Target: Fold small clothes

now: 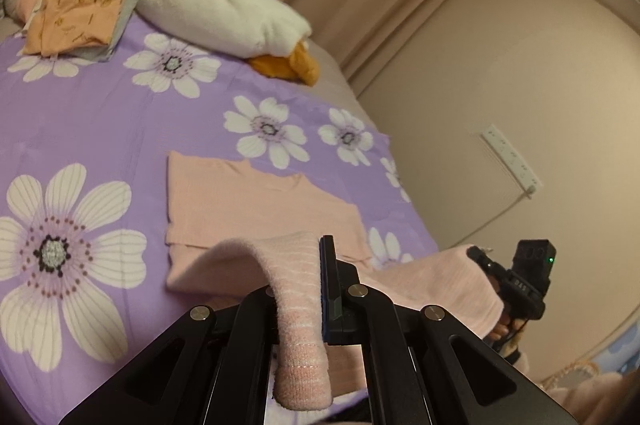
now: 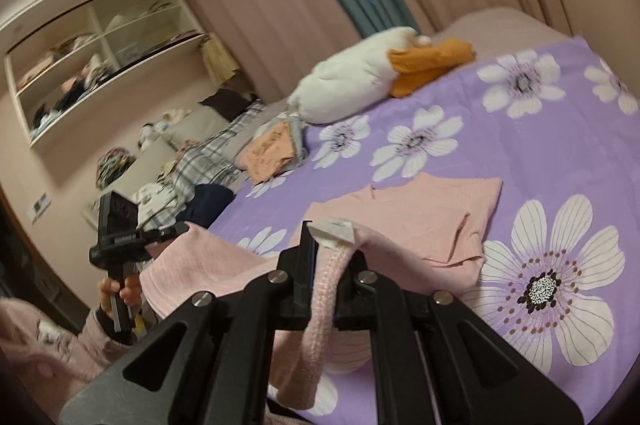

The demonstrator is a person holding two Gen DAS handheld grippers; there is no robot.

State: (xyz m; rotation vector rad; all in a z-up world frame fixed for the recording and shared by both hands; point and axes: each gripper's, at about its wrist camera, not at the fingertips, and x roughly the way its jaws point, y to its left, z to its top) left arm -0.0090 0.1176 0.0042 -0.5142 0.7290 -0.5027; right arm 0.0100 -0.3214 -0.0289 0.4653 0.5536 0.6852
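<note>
Pink ribbed knit garment, soft and fuzzy, hung between L gripper and R gripper, both clamped on its hem; folded part lay ahead on floral purple sheet.

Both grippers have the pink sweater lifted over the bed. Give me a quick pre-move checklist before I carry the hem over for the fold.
1. Left gripper shut on the pink sweater: ok, knit edge pinched between the pads.
2. Right gripper shut on the same sweater: ok, edge with white label clamped.
3. Held edge stretched evenly between the grippers: cannot tell, the span between them sags out of view.
4. Upper half lying flat on the purple floral sheet: ok, collar end looks smooth.
5. Landing area free: ok, the folded orange cloth and plush duck lie well beyond it.
</note>
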